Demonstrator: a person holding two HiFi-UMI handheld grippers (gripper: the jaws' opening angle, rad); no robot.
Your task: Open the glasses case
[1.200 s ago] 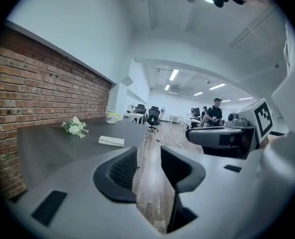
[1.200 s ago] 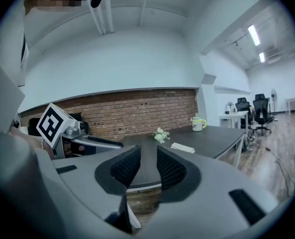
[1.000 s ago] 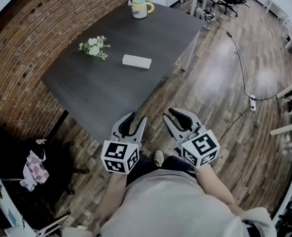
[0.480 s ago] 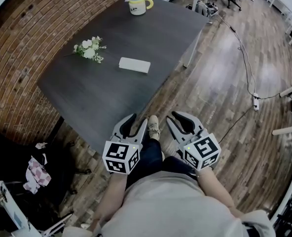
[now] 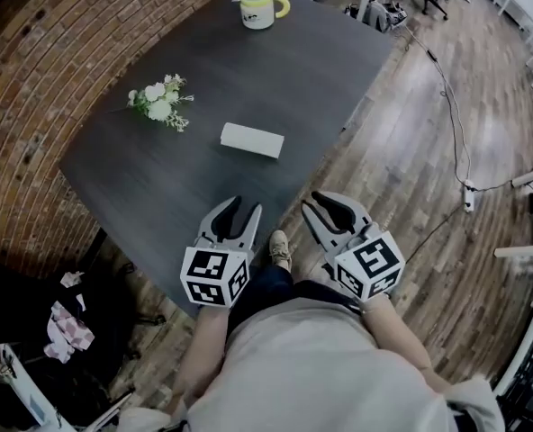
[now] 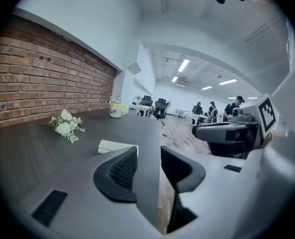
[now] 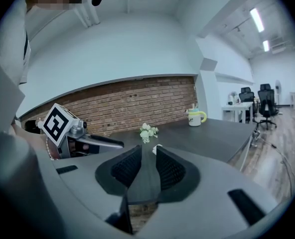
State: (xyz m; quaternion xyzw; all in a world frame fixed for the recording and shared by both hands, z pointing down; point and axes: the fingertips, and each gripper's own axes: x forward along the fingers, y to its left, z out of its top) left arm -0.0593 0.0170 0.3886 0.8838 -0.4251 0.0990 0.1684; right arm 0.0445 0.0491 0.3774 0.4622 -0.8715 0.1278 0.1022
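Observation:
The white glasses case lies shut in the middle of the dark table. In the left gripper view the glasses case shows just past the left jaw, well ahead of it. My left gripper hovers over the table's near edge, open, with nothing between its jaws. Beside it, off the table's corner and over the floor, my right gripper has its jaws a little apart and empty. A sliver of the case shows beyond the right gripper's jaw gap.
A small bunch of white flowers lies left of the case. A yellow-and-white mug stands at the table's far end. A brick wall runs along the left side. A cable and power strip lie on the wood floor at right.
Both grippers have moved forward toward the table together. The left one has come from over the floor to over the table's near edge. The case has not moved.

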